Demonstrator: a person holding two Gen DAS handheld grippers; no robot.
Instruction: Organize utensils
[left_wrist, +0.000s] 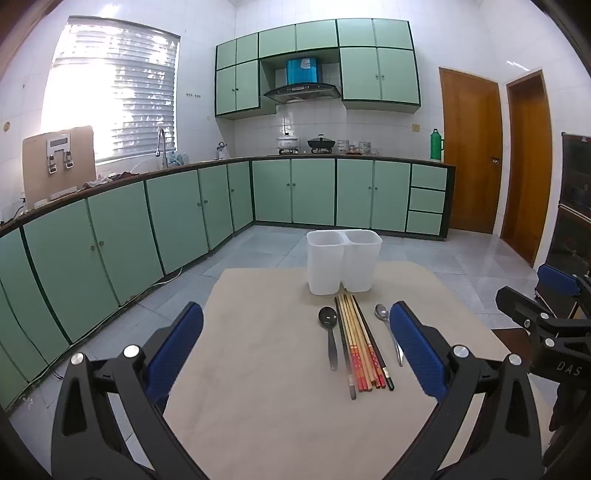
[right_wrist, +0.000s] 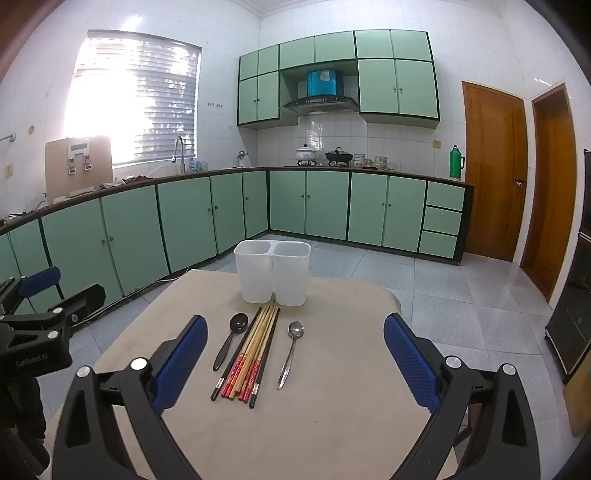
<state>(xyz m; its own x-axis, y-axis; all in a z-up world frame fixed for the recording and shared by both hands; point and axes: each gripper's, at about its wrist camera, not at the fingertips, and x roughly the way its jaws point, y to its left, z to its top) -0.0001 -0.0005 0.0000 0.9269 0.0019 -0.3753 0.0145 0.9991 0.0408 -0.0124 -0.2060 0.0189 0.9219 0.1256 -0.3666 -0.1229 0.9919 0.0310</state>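
A white two-compartment holder (left_wrist: 343, 260) (right_wrist: 273, 271) stands at the far side of the beige table (left_wrist: 266, 369) (right_wrist: 332, 417). In front of it lie a black spoon (left_wrist: 330, 334) (right_wrist: 231, 339), a bundle of several chopsticks (left_wrist: 364, 347) (right_wrist: 251, 354) and a silver spoon (left_wrist: 388, 330) (right_wrist: 291, 350). My left gripper (left_wrist: 295, 321) is open and empty, above the table's near side, left of the utensils. My right gripper (right_wrist: 295, 332) is open and empty, with the utensils between its fingers in view. Each gripper shows at the edge of the other's view.
Green kitchen cabinets (left_wrist: 177, 210) and a counter run along the left and back walls. Two wooden doors (right_wrist: 495, 170) are at the right. A dark cabinet (right_wrist: 576, 302) stands at the far right. Tiled floor surrounds the table.
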